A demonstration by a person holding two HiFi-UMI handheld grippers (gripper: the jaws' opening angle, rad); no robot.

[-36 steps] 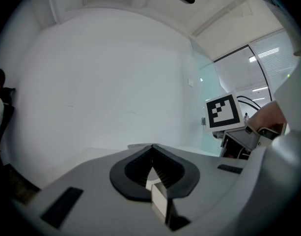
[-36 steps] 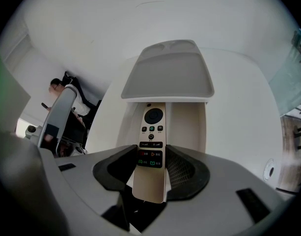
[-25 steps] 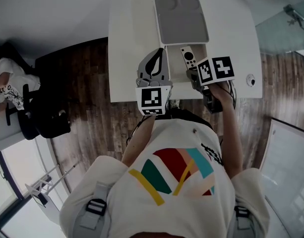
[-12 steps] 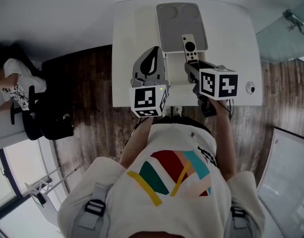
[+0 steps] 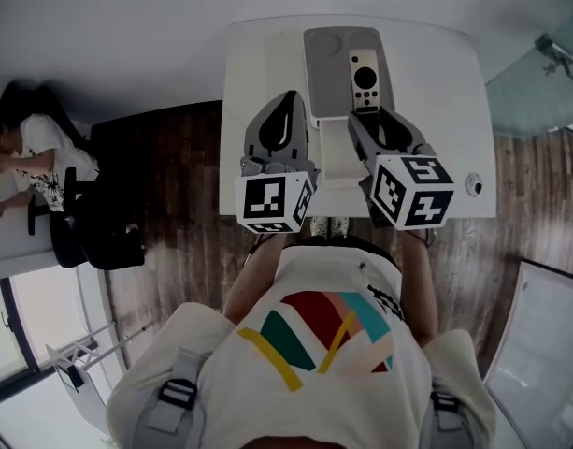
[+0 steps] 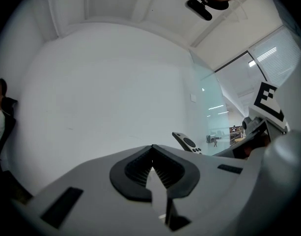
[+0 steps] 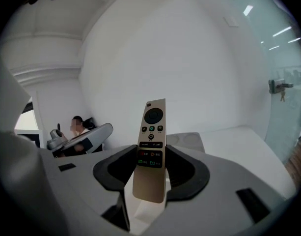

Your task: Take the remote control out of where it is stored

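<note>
The left hand-held gripper (image 6: 151, 165) is clenched on nothing — its pads meet, with only bare wall ahead. Just beside it, the right hand-held gripper (image 7: 150, 166) grasps the remote control (image 7: 151, 146) by its lower half, button face toward the camera, top end sticking out past the jaws. In the head view the remote shows over the grey tray (image 5: 328, 73) — which lies on the white worktop (image 5: 263, 64), with wooden floor (image 5: 174, 204) beyond.

White striped tee (image 5: 314, 363); grey left gripper (image 5: 285, 98), right gripper (image 5: 372, 116), b/w cubes (image 5: 272, 204) (image 5: 412, 193)
</note>
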